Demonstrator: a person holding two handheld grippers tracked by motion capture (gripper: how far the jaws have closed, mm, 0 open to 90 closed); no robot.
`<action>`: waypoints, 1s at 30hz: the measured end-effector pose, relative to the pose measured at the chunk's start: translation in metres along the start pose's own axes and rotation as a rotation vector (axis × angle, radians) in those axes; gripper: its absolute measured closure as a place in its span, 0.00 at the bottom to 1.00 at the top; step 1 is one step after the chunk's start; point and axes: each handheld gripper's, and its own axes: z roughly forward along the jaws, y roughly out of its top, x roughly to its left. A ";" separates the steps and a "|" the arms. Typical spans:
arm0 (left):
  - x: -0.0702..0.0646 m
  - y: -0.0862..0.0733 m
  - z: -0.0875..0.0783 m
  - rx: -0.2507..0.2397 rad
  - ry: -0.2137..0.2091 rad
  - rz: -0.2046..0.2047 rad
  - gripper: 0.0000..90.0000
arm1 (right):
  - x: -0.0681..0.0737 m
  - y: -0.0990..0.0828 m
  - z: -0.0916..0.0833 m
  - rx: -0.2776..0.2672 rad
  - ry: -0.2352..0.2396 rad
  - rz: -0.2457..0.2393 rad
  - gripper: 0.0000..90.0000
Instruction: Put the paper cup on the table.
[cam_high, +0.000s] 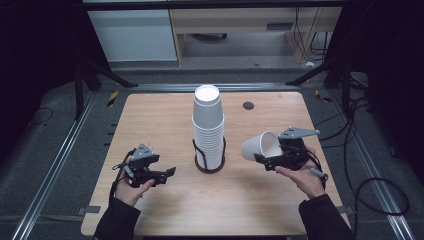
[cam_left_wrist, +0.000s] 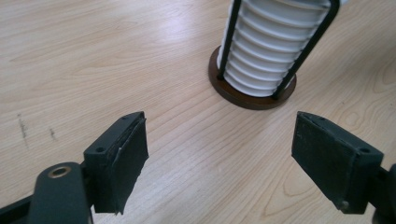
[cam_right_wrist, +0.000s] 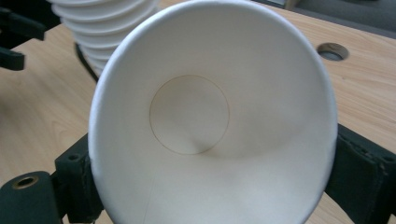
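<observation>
A tall stack of white paper cups (cam_high: 208, 125), upside down, stands in a black wire holder on a round brown base (cam_high: 209, 167) at the table's middle. My right gripper (cam_high: 270, 151) is to its right, shut on a single white paper cup (cam_high: 259, 146) that lies tilted with its bottom toward the stack. In the right gripper view the cup's mouth (cam_right_wrist: 210, 116) faces the camera between both jaws of my right gripper (cam_right_wrist: 210, 182). My left gripper (cam_high: 169, 173) hovers left of the holder, open and empty. Its jaws (cam_left_wrist: 219, 149) point at the stack (cam_left_wrist: 273, 46) and base (cam_left_wrist: 243, 95).
The wooden table (cam_high: 150, 115) has a small round cable hole (cam_high: 248, 105) at its back right. Metal rails and black frame legs surround the table. Cables lie on the floor at the right. Bare wood lies in front of the holder and at the back left.
</observation>
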 end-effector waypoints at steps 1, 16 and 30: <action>0.001 -0.001 0.000 -0.001 0.003 -0.008 0.20 | -0.003 0.001 0.000 0.012 -0.003 0.016 0.10; 0.023 -0.010 0.010 0.034 0.067 -0.088 0.20 | -0.025 0.013 -0.001 0.122 -0.180 0.058 0.11; 0.029 -0.017 0.016 0.062 0.069 -0.103 0.19 | -0.049 0.024 0.008 0.238 -0.280 0.056 0.10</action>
